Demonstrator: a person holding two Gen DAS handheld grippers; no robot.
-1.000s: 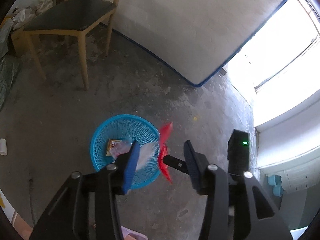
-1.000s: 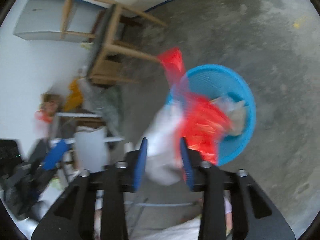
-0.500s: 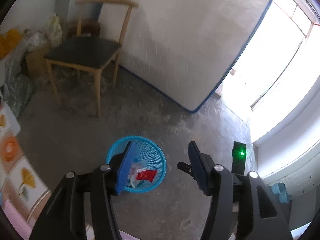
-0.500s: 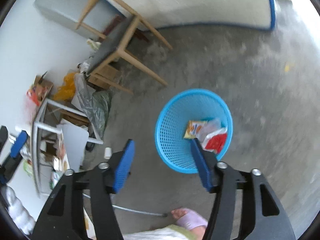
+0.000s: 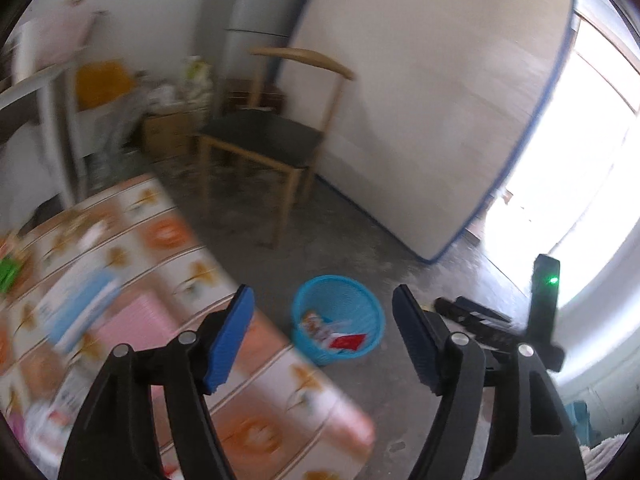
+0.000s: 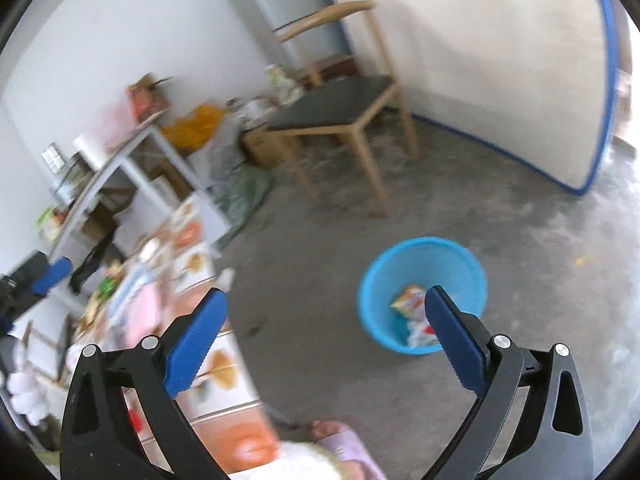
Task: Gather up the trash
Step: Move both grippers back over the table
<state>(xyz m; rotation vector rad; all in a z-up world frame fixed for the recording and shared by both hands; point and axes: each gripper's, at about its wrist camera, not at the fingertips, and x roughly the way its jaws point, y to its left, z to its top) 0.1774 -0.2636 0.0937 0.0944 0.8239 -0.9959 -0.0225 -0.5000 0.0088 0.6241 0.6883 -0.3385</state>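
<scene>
Trash (image 5: 338, 334) lies in the bottom of the blue basket (image 5: 338, 292), which stands on the bare concrete floor (image 5: 400, 256) just off the edge of the counter (image 5: 192, 280): a red packet, an orange-printed snack wrapper and some pale crumpled film, all thin, light and creased. From the right wrist view the same wrappers (image 6: 412, 314) sit low against the basket (image 6: 420, 256) wall. The basket is round, open-topped plastic mesh, and it looks placed there so that wrappers taken off the counter can be dropped in from above.

Both tools are released and carry nothing. The left tool (image 5: 322, 334) has just been opening its jaws, and only the basket far below shows in the gap. The right tool (image 6: 326, 334) has likewise just been spreading wide, with floor and the counter edge between its ribbed blue pads (image 6: 196, 338). Each points slanting down, which I read as a drop completed and a turn toward more litter.

The counter is covered in a glossy cloth printed with orange and white squares; blurred items lie on it, among them something pink (image 5: 136, 322) and something pale blue. A wooden chair (image 5: 260, 136) with a dark seat stands beyond the basket, before a mattress (image 5: 432, 100) leaning on the wall.
</scene>
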